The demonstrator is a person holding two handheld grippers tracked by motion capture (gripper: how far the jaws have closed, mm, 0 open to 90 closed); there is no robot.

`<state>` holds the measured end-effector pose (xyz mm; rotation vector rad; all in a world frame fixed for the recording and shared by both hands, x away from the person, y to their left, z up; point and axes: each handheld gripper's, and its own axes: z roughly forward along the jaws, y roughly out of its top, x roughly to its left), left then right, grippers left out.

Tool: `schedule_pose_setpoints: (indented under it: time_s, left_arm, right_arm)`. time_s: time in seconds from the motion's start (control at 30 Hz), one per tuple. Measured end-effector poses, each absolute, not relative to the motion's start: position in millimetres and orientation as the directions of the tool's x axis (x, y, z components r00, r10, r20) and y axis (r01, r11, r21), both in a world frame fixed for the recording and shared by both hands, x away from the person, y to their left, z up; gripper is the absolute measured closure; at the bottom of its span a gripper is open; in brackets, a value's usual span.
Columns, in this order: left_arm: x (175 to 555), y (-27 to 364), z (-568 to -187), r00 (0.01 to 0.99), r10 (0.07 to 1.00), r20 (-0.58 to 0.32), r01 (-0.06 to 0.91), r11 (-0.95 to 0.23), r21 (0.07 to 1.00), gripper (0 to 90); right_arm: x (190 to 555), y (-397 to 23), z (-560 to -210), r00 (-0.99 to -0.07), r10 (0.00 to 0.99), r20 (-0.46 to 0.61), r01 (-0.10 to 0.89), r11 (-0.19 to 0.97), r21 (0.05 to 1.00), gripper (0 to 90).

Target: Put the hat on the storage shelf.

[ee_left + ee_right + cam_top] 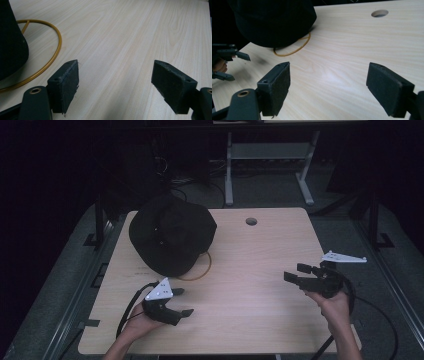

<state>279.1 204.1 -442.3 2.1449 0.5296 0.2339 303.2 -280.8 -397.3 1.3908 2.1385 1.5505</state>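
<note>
The black bucket hat (171,234) sits on a gold wire ring (205,267) at the far left of the wooden table (250,290); no label or writing is legible on it. The left gripper (184,302) rests near the hat, jaws spread and empty. The right gripper (296,272) is held well apart at the right, jaws likewise spread and empty.

A black hat (172,234) sits crown-up at the table's far left, resting on a thin yellow ring (206,265) that peeks out beneath it.

a light wooden table (260,285) bears a black hat (171,234) over what seems a yellow ring (205,266).
</note>
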Motion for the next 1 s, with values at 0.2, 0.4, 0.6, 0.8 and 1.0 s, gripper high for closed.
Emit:
schedule_pose_setpoints:
  time_s: [0.2, 0.4, 0.6, 0.8, 1.0]
  left_arm:
    - [279.1, 202.8, -443.1, 0.889, 0.457, -0.028, 0.292, -0.518, 0.804, 19.7]
    - [279.3, 202.5, -443.5, 0.886, 0.462, -0.037, 0.3, -0.511, 0.805, 19.4]
    - [279.1, 203.1, -443.2, 0.886, 0.462, -0.04, 0.302, -0.51, 0.806, 19.4]
    - [279.5, 201.9, -443.7, 0.887, 0.461, -0.043, 0.304, -0.51, 0.805, 19.4]
    - [278.7, 199.1, -443.5, 0.886, 0.462, -0.046, 0.306, -0.507, 0.805, 19.4]
  right_arm:
    - [293.3, -286.0, -406.2, -0.54, 0.752, 0.378, 0.59, 0.019, 0.807, 18.5]
    - [285.7, -289.4, -414.6, -0.532, 0.757, 0.378, 0.593, 0.015, 0.805, 18.5]
    - [271.5, -292.5, -425.8, -0.52, 0.763, 0.384, 0.607, 0.013, 0.795, 18.6]
    - [257.7, -295.1, -431.2, -0.514, 0.771, 0.375, 0.59, 0.001, 0.807, 18.6]
    - [236.5, -292.9, -433.1, -0.527, 0.781, 0.336, 0.543, 0.004, 0.84, 18.4]
